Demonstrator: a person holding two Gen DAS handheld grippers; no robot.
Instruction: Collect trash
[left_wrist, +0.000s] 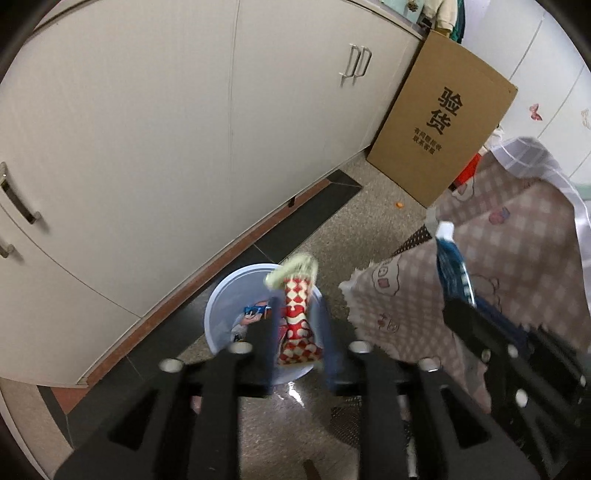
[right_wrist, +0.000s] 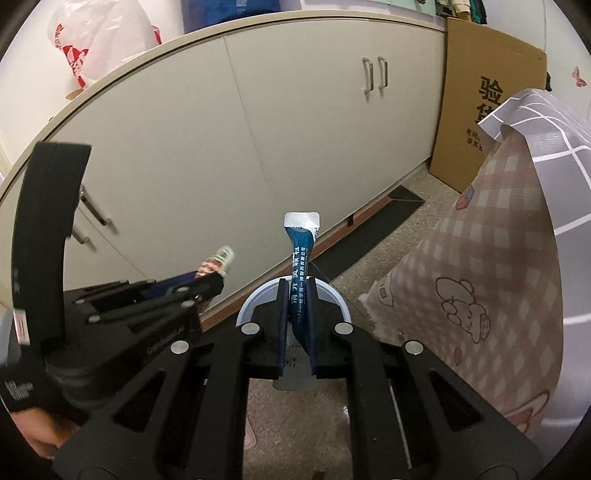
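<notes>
Two hand-held grippers over one pale blue bin (left_wrist: 218, 314) on the speckled floor, near the base of a long cream cabinet (left_wrist: 147, 147). Left gripper (left_wrist: 299, 325): jaws apart, a red-and-white patterned wrapper (left_wrist: 297, 321) with a pale yellowish crimped end stands between the blurred fingers, right above the bin opening; pads do not look pressed on it, though motion blur makes contact hard to judge. Inside the bin, another colourful wrapper (left_wrist: 255, 314) lies on the left side. Right gripper (right_wrist: 297, 306): jaws close together, clamped on a dark blue sachet (right_wrist: 301, 258) with white print and a silver crimped top, held upright, its top sticking up past the fingertips; the bin rim (right_wrist: 332, 291) shows just behind the fingers. In the right wrist view the left gripper (right_wrist: 218, 280) is at left with the red-white wrapper end poking out, a gloved hand (right_wrist: 22, 398) at the lower left edge. Right of the bin hangs a pink checked cloth (left_wrist: 498, 266) with cartoon prints. Far right, a brown cardboard box (left_wrist: 443, 122) with black Chinese print leans against the cabinet end. White plastic bag (right_wrist: 99, 37) sits on the cabinet top, far left.
</notes>
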